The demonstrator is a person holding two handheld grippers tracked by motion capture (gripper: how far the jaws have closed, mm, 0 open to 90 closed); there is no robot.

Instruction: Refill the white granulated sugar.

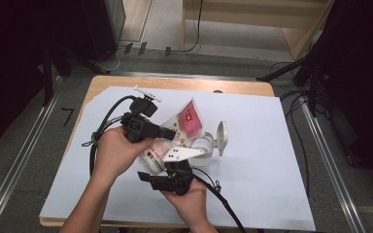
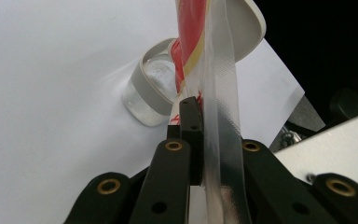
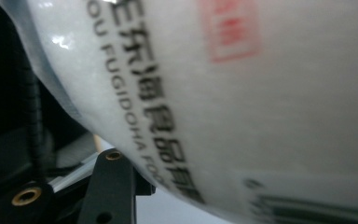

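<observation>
Even overhead light on a pale sheet, dark margins

The high view is soft and slightly grainy, its white sheet (image 1: 252,160) bright, shadows faint; the right gripper view blurs the printed pouch (image 3: 242,93) (too close to focus), with glare on the plastic seal (image 2: 221,116).

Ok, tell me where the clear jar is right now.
In the high view the jar stands on the white sheet mid-table, lid flipped open to its right, just behind the pouch held over it.
</observation>
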